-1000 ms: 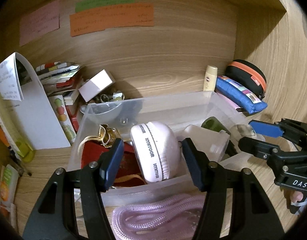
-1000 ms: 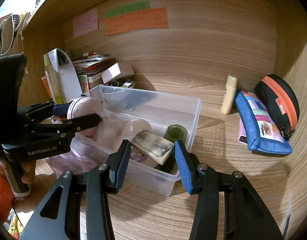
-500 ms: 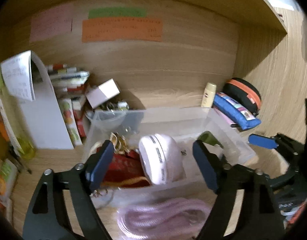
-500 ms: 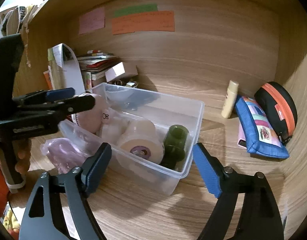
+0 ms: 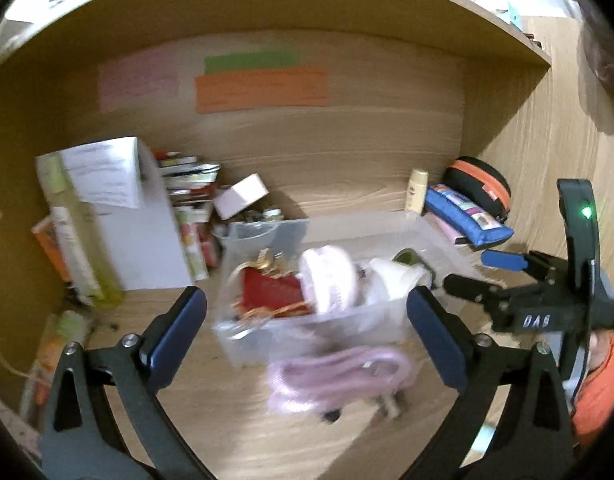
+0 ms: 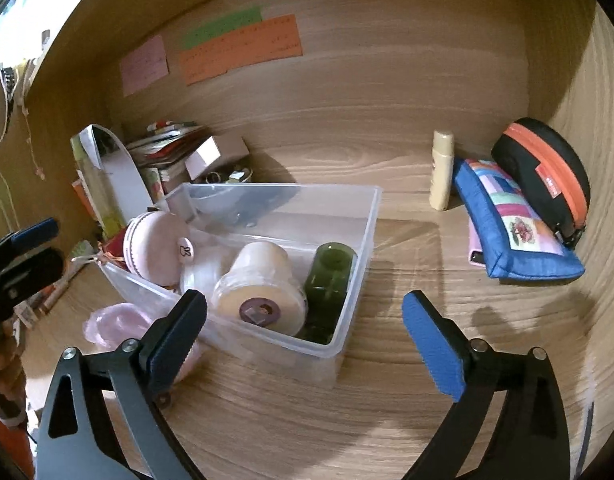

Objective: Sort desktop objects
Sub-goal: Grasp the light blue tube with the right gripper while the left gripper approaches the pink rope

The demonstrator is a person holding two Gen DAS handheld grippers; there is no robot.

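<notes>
A clear plastic bin (image 6: pixel 359 248) stands on the wooden desk. It holds a pink round case (image 6: pixel 155 248), a cream roll (image 6: pixel 259 292), a dark green bottle (image 6: pixel 327 276) and a red pouch (image 5: pixel 267 292). A pink coiled cord (image 5: pixel 339 372) lies on the desk against the bin's (image 5: pixel 267 332) near wall. My left gripper (image 5: pixel 305 312) hovers short of the bin, its jaws opening wide with nothing gripped. My right gripper (image 6: pixel 303 312) stands at the bin's near right corner, its jaws also opening and holding nothing. Each gripper shows in the other's view, the right gripper (image 5: pixel 483 272) and the left gripper (image 6: pixel 31 250).
A pale tube (image 6: pixel 441 168), a blue pouch (image 6: pixel 511 224) and a black case with an orange zip (image 6: pixel 547 176) sit at the back right. Stacked books, a white box (image 6: pixel 215 152) and a white folder (image 5: pixel 119 208) crowd the back left. Bare desk lies right of the bin.
Both grippers' jaws have spread wide. The left gripper let go of the pink case and drew back and up, so the bin looks smaller. The right gripper stayed about in place.
</notes>
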